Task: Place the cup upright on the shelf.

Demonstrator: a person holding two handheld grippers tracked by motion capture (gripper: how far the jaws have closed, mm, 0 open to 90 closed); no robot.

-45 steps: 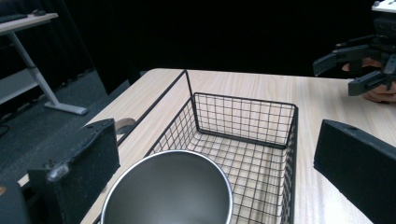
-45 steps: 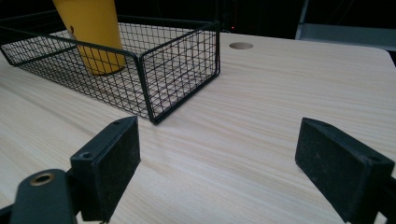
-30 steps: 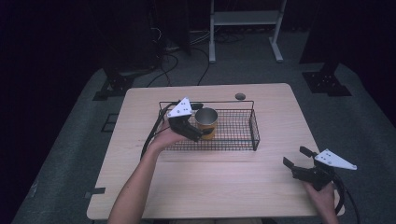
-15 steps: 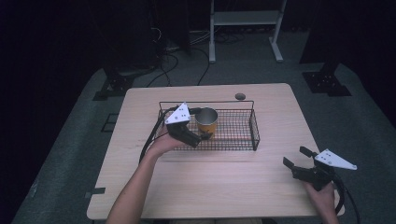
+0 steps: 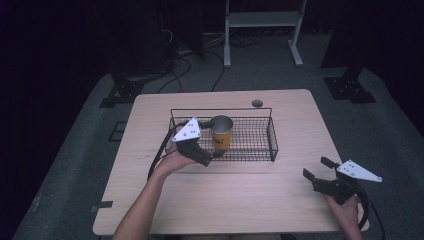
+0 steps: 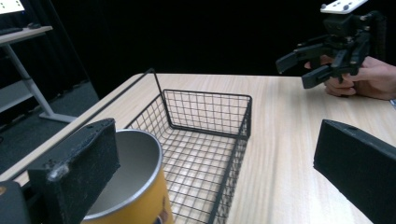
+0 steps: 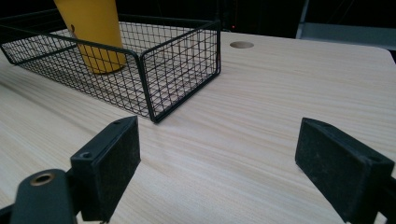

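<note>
A yellow cup [image 5: 222, 139] with a bare metal inside stands upright in the left half of a black wire basket [image 5: 260, 145] at the table's middle. My left gripper [image 5: 206, 141] is open at the cup's left side, with its jaws spread wide and not pressing on the cup. In the left gripper view the cup [image 6: 140, 196] sits low beside the left jaw, and the basket [image 6: 210, 126] stretches ahead. My right gripper [image 5: 318, 169] is open over bare table at the front right, with nothing between its jaws. Farther off in the right gripper view stand the basket [image 7: 154, 70] and the cup [image 7: 95, 28].
The wooden table [image 5: 240, 200] has a round cable hole [image 5: 257, 103] behind the basket. A white shelf frame [image 5: 262, 20] and cables lie on the dark floor beyond the far edge. The right gripper [image 6: 295, 71] and its hand appear at the upper right of the left gripper view.
My left gripper has drawn back toward the near left, away from the cup. The cup stays upright in the basket. The right gripper has not moved.
</note>
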